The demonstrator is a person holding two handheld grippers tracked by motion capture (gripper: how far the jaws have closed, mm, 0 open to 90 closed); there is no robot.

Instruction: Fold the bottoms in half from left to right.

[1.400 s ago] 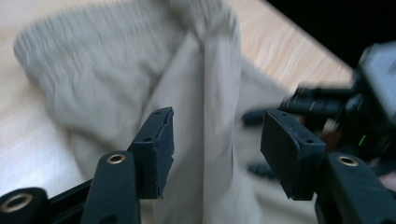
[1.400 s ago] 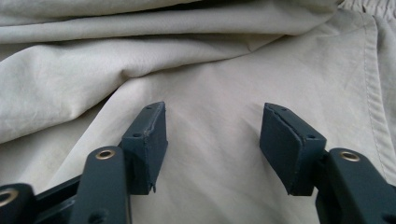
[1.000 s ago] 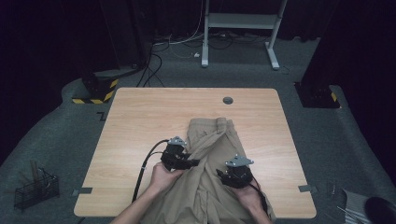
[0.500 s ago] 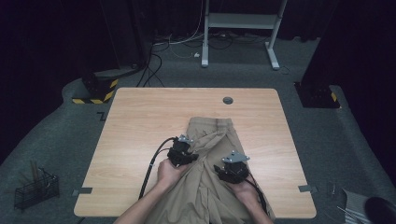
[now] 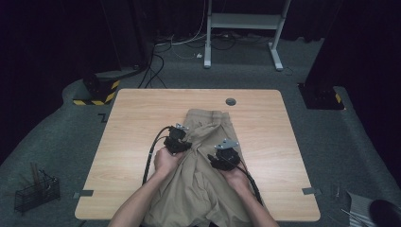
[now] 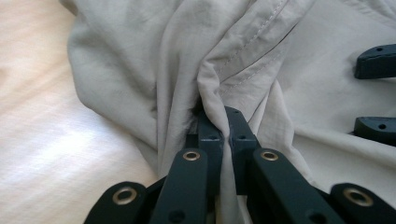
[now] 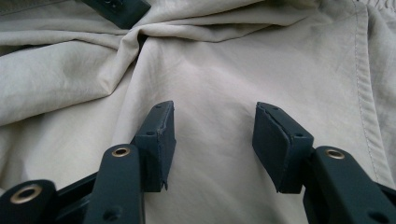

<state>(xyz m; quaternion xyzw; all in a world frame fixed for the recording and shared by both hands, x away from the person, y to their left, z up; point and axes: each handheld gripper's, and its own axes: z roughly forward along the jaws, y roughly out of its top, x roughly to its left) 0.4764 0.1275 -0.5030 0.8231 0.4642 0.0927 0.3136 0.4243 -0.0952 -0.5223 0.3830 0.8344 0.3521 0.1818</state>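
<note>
Khaki trousers (image 5: 208,161), spread from mid-table to the near edge.
Your left gripper (image 6: 223,122) has just pinched a fold of the soft, light cloth; your right gripper (image 7: 212,140) hovers wide apart over flat fabric. Grip seams; thin folds slip.

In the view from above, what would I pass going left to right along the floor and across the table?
Wire basket on the floor → left gripper pinching the beige trousers → right gripper over the same cloth → bare tabletop → grey tape tab at the table's right edge.
</note>
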